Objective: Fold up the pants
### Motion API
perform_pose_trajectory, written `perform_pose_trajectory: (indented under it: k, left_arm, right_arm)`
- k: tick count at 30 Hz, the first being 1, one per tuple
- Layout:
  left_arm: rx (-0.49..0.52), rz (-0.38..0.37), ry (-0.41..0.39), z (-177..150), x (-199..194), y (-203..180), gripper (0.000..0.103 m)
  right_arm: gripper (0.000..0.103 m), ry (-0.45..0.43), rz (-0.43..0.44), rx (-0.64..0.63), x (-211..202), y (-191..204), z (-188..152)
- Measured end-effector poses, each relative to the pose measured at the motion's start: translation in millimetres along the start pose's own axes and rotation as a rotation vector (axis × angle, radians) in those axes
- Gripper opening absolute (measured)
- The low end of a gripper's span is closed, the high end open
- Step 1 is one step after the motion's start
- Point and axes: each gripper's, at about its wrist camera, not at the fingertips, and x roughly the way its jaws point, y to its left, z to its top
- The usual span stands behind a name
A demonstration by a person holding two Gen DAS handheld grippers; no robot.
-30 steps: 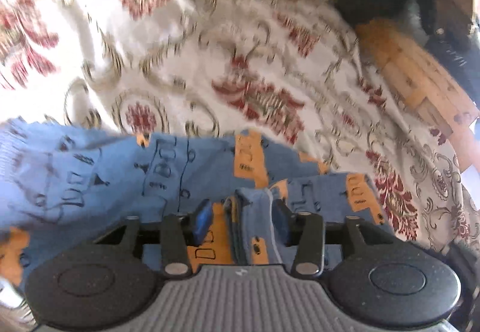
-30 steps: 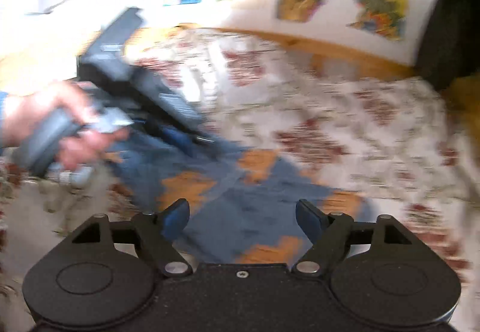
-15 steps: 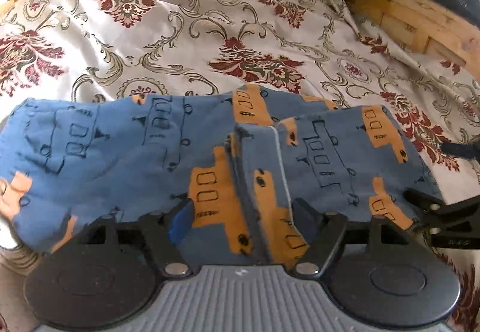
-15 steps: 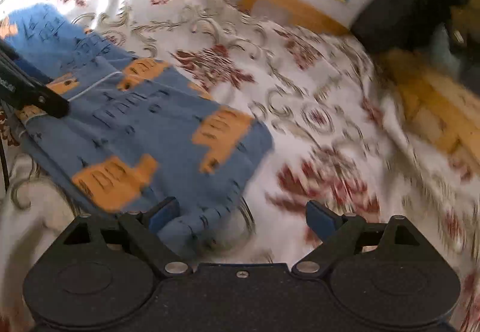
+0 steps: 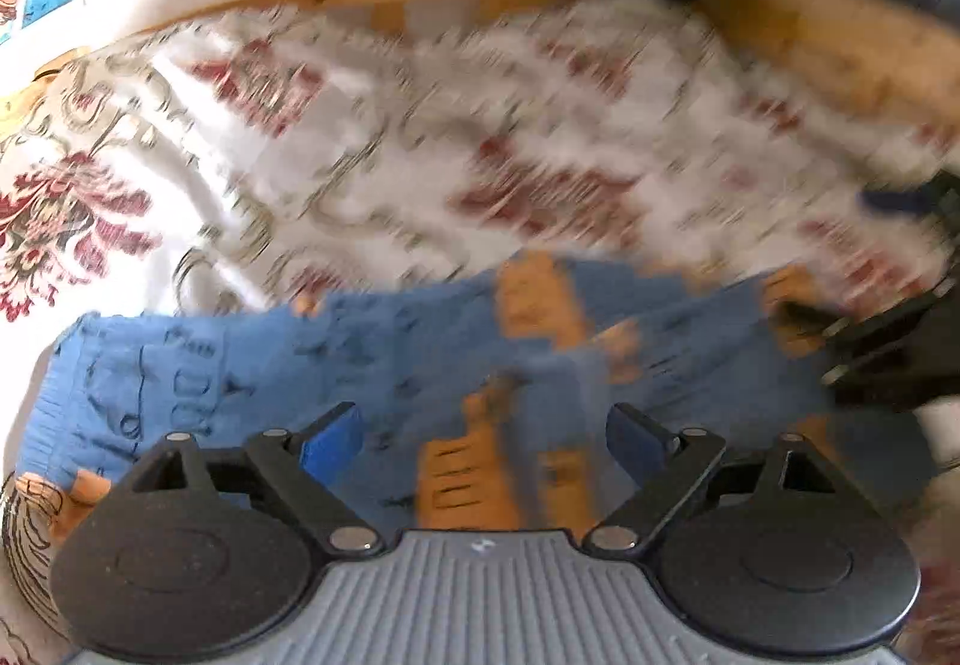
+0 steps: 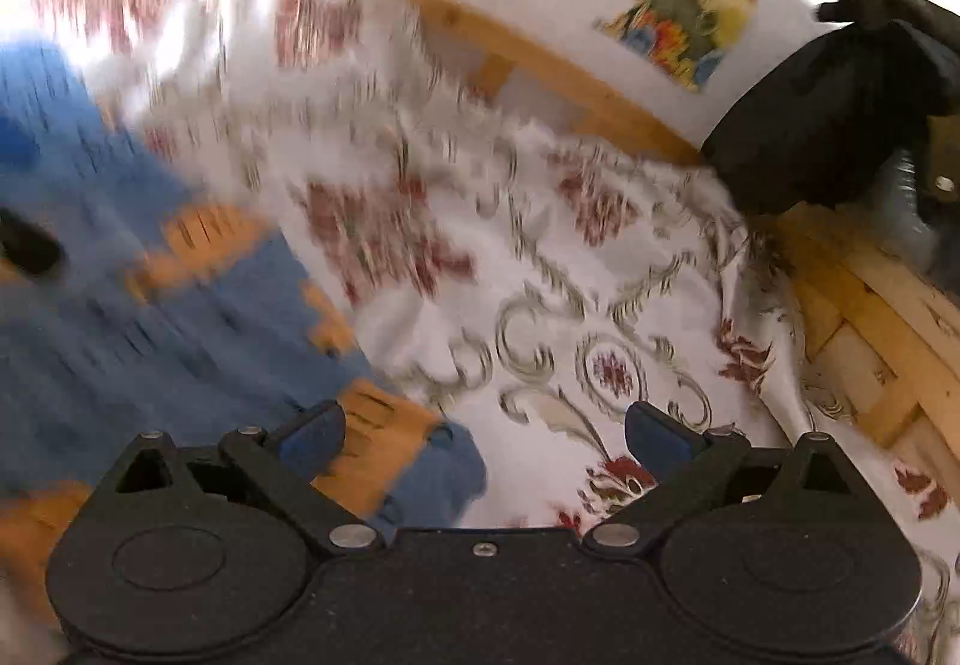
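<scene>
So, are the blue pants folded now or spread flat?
Folded, at least once: in the left wrist view the pants show one layer lying over another, an edge running down the middle. Blur hides how neatly.

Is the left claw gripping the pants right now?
No: in the left wrist view the left claw is open, its fingers spread wide above the blue pants, pinching no cloth.
</scene>
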Motion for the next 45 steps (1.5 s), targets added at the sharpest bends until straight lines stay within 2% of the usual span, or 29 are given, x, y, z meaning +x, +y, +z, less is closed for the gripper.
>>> perform_pose_trajectory:
  k: [1,3,6,8,9,12,14,16,18,22,26,29,31,32,36,41,43,44,45]
  left_arm:
    - [-0.017,0.017,0.023,-3.6,4.8,5.5,0.091]
    - [-0.105,-0.039,0.01,-11.2,-5.2,22.0,0.092]
    - [-0.207,-0.026,-0.01,-25.2,-31.1,43.8,0.093]
    - [-0.26,0.008,-0.06,-37.8,-53.8,57.7,0.096]
    - [-0.297,0.044,-0.096,-46.0,-66.7,64.5,0.098]
    - [-0.41,0.129,-0.156,-60.7,-85.9,85.7,0.1]
    - [-0.486,0.092,-0.172,-64.8,-86.6,101.8,0.099]
    - [-0.491,0.08,-0.205,-59.1,-85.3,110.5,0.098]
    - [-0.467,0.119,-0.227,-48.2,-79.1,114.2,0.094]
    - [-0.484,0.177,-0.193,-29.2,-59.9,127.0,0.09]
    - [-0.496,0.136,-0.163,-18.1,-46.9,146.2,0.091]
    - [-0.507,0.005,-0.143,-17.6,-43.5,162.4,0.102]
    - [-0.506,-0.048,-0.14,-20.6,-44.4,169.0,0.102]
    - [-0.507,-0.068,-0.139,-21.6,-44.5,171.1,0.101]
    - [-0.562,-0.088,-0.148,-29.3,-51.0,175.3,0.086]
    - [-0.678,-0.146,-0.166,-38.3,-52.7,184.4,0.08]
    - [-0.702,-0.135,-0.162,-39.4,-50.7,185.4,0.077]
    - [-0.707,-0.115,-0.152,-38.4,-48.9,184.8,0.072]
    - [-0.713,-0.094,-0.143,-37.8,-47.5,184.5,0.061]
  right_arm:
    - [0.098,0.024,-0.008,-0.019,8.4,-2.8,-4.9]
    - [0.099,0.01,-0.021,0.014,3.1,-17.1,-9.2]
    - [0.102,-0.087,-0.061,0.114,-30.5,-36.0,-13.1]
    - [0.102,-0.13,-0.013,0.188,-50.1,-33.4,-14.4]
    - [0.102,-0.146,0.048,0.212,-58.4,-26.4,-13.6]
    - [0.102,-0.195,0.201,0.162,-74.7,5.8,-7.0]
    - [0.102,-0.221,0.265,0.105,-83.0,27.6,-3.0]
    - [0.102,-0.236,0.326,0.064,-90.0,46.4,-0.1]
    - [0.102,-0.238,0.379,0.029,-92.5,60.4,0.3]
    - [0.102,-0.231,0.393,-0.019,-90.3,75.7,2.6]
    - [0.102,-0.213,0.368,0.034,-76.9,71.9,6.6]
    - [0.102,-0.196,0.354,0.083,-65.6,71.2,10.6]
    - [0.102,-0.178,0.357,0.084,-58.0,75.7,10.8]
    - [0.102,-0.173,0.358,0.078,-55.6,78.1,10.1]
    - [0.102,-0.171,0.359,0.074,-53.9,81.3,7.2]
    - [0.102,-0.165,0.371,0.092,-52.3,79.0,6.9]
    - [0.102,-0.166,0.371,0.096,-51.9,79.2,7.0]
    - [0.102,-0.165,0.371,0.096,-52.0,79.2,7.0]
    - [0.102,-0.165,0.372,0.098,-51.8,79.1,7.0]
